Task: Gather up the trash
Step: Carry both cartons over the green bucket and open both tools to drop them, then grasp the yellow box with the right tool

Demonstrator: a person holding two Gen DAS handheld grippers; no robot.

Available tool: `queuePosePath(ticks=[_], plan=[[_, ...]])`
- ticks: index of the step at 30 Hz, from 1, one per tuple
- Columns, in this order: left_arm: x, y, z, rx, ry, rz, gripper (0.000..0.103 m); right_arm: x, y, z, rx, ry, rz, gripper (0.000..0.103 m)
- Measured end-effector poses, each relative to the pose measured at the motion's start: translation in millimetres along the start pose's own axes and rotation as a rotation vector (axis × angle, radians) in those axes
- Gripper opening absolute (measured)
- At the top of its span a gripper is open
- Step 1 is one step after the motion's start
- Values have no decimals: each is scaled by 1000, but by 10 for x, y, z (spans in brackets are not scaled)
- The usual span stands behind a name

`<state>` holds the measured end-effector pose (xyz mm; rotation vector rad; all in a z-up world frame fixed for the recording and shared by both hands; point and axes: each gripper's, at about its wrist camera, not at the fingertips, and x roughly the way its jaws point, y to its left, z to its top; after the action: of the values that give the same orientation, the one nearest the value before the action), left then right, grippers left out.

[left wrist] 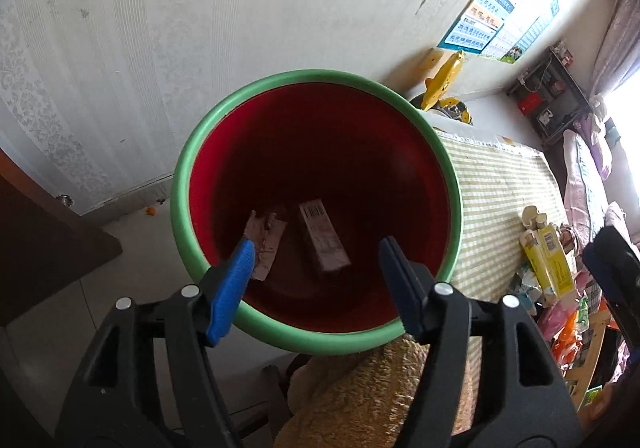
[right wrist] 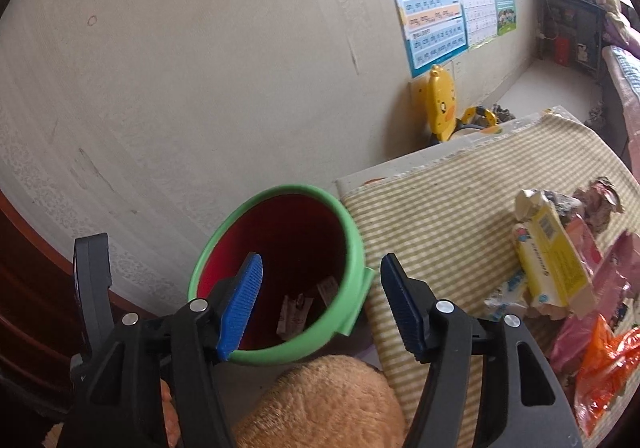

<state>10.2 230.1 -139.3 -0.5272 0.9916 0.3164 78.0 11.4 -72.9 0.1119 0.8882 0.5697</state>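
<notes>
Two hand-held grippers hang over the same corner of the room, each with its jaws spread and nothing between them. Farthest left in the left wrist view stands a dark wooden panel (left wrist: 44,232) against the pale patterned wall (left wrist: 180,27). Next comes the bin (left wrist: 188,183), green-rimmed and red inside, standing on the floor by the wall. The left hand-held gripper (left wrist: 316,244) is poised directly above its mouth, pointing steeply down into it. On the bin's bottom lie a crumpled wrapper (left wrist: 266,238) and, just right of it, a small brown carton (left wrist: 324,244) with a barcode showing. Below the bin's near rim a fuzzy tan cushion (left wrist: 372,396) fills the foreground.

Right of the bin a desk with a green-checked cloth (left wrist: 504,191) carries the remaining trash: a yellow carton (left wrist: 550,260) lying on its side, with crumpled pink and orange bags (left wrist: 568,324) beside it. A yellow duck-shaped toy (left wrist: 442,81) stands behind the desk, below wall posters (left wrist: 476,21).

In the right wrist view, the right hand-held gripper (right wrist: 320,272) hovers over the bin's (right wrist: 356,248) right rim and the gap before the desk's edge (right wrist: 460,215). The yellow carton (right wrist: 550,260) lies well to its right, with an orange bag (right wrist: 604,364) nearer the lens.
</notes>
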Motion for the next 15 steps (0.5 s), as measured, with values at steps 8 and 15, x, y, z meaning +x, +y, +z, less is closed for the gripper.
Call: queuePosePath(ticks=[8, 15], plan=[[-92, -174, -51, 58, -20, -7, 62, -362, -725, -11, 78, -64, -179, 60], [-150, -522, -141, 132, -16, -50, 62, -257, -1483, 48, 165, 28, -327, 60]])
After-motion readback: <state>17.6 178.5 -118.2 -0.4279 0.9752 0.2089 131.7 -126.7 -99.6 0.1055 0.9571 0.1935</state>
